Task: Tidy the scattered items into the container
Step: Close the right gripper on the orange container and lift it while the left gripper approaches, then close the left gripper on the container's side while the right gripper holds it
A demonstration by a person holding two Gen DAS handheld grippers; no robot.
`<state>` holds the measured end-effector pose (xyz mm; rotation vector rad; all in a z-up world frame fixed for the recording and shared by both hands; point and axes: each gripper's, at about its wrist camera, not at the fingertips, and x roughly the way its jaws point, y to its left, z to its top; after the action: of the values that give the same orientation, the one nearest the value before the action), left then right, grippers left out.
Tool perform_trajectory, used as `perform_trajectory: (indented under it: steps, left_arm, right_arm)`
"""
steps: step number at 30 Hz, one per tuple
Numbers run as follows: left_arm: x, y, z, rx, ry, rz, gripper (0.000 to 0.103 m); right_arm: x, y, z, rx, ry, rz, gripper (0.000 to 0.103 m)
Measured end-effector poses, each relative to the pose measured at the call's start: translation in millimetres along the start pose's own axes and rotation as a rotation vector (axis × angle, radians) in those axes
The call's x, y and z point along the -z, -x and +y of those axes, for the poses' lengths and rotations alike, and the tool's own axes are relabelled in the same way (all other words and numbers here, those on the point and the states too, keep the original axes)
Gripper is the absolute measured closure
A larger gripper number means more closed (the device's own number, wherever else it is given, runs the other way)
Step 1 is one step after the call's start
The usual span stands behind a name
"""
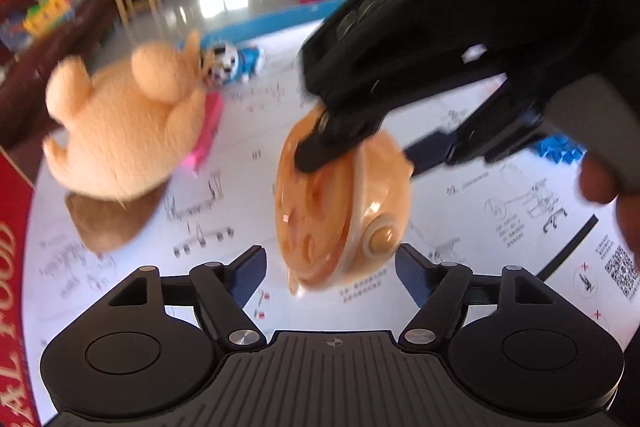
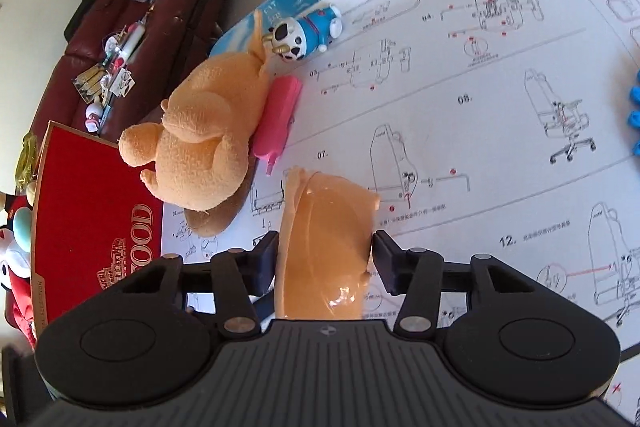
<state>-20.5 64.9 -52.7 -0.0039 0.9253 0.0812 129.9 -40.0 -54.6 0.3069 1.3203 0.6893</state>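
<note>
At the far left, the red box (image 2: 92, 203) with gold letters is lying at the table edge, and some small toys are sitting just beside it on its outer side. Next to the box, the tan plush toy (image 2: 208, 135) is lying on the white instruction sheet (image 2: 500, 115), on top of a brown plush piece. A pink toy (image 2: 280, 117) is touching the plush on its right side. A little further back, the small blue and white figure (image 2: 304, 31) is lying near the blue border of the table.

In the middle, the orange plastic toy (image 1: 340, 203) is being held above the sheet. The right gripper (image 2: 325, 259) is gripping it: both pads are pressing on its sides, and in the left wrist view its fingers are coming down from the upper right onto the top of the toy. The left gripper (image 1: 331, 277) is standing with its jaws wide apart, the lower end of the orange toy is between them, and the pads are not touching it.

At the far right, some blue pieces (image 1: 560, 149) are lying on the sheet, partly hidden. A person's fingers (image 1: 600, 183) are showing around the right gripper's handle.
</note>
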Motion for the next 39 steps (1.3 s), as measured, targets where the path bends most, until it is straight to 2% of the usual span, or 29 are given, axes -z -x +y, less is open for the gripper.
perform_trajectory:
  steps: [5,8,16,19,26,31,35,39]
  left_arm:
    - [-1.8,13.7,-3.9,-0.048,-0.008,-0.080,0.011]
    - [-1.3,7.1,-6.6,-0.061,-0.024,-0.067,0.009]
    - [1.2,-8.1,-6.2,-0.085,-0.020,-0.046,0.013]
    - [4.7,-7.9,-4.3,-0.036,-0.009,-0.030,0.043]
    - [19.7,4.2,4.0,0.030,0.027,-0.051,0.044]
    - [22.1,9.1,5.3,0.050,0.052,-0.043,0.044]
    - [17.5,9.7,2.7,0.048,0.072,0.003,0.044]
    - [10.9,9.9,-2.1,0.037,0.081,0.069,0.043]
  right_arm:
    - [2.8,-0.8,2.6,0.019,-0.004,0.017,0.049]
    - [4.0,-1.5,5.0,0.026,-0.007,0.027,0.049]
    - [10.6,-4.8,4.9,-0.014,-0.069,0.092,0.049]
    - [11.4,-2.6,13.4,-0.008,-0.031,0.088,0.049]
    - [0.7,11.0,17.0,0.028,-0.002,0.013,0.039]
    - [3.6,5.5,17.8,0.059,0.000,0.037,0.037]
    - [13.8,-2.9,21.3,0.081,0.026,0.060,0.037]
    - [22.0,-5.9,27.6,0.106,0.073,0.054,0.044]
